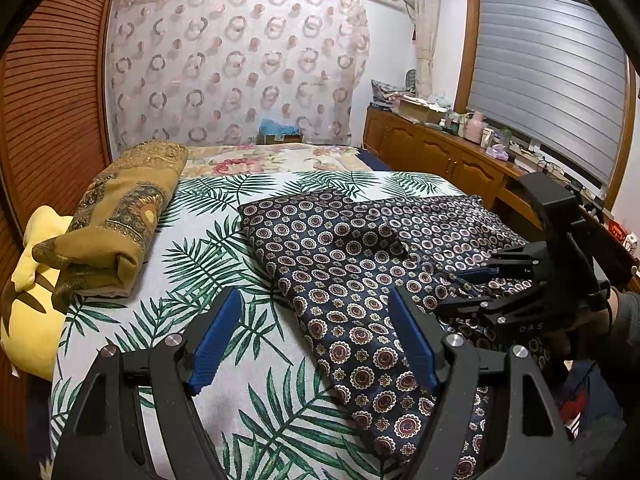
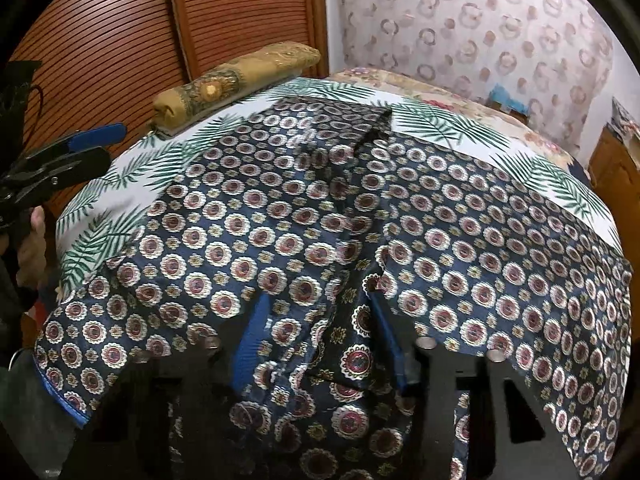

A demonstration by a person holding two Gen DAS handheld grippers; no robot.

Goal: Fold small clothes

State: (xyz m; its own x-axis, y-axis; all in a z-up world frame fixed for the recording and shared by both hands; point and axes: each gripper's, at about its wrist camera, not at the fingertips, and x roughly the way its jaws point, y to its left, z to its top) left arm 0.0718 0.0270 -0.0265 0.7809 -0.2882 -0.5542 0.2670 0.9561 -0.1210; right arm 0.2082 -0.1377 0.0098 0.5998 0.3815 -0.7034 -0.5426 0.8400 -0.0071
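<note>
Right claw point(image 2: 320, 344) half closed around a bunched fold of the dark medallion-print garment point(image 2: 304, 208) — blue pads on either side of the cloth, though whether actually pinching it cannot be told through the blur. Left claw point(image 1: 316, 336) wide open and empty, hovering over the leaf-print sheet point(image 1: 200, 248), one blue pad just above the garment's near edge. Garment spread across the bed, partly folded, draping off the near side. Beyond, on the far left of the sheet — a rolled mustard paisley cloth point(image 1: 120, 216), with a yellow pillow point(image 1: 28, 292) beside it. Wooden louvred doors point(image 1: 48, 100) along the left, patterned curtain point(image 1: 236, 64) behind the bed.
</note>
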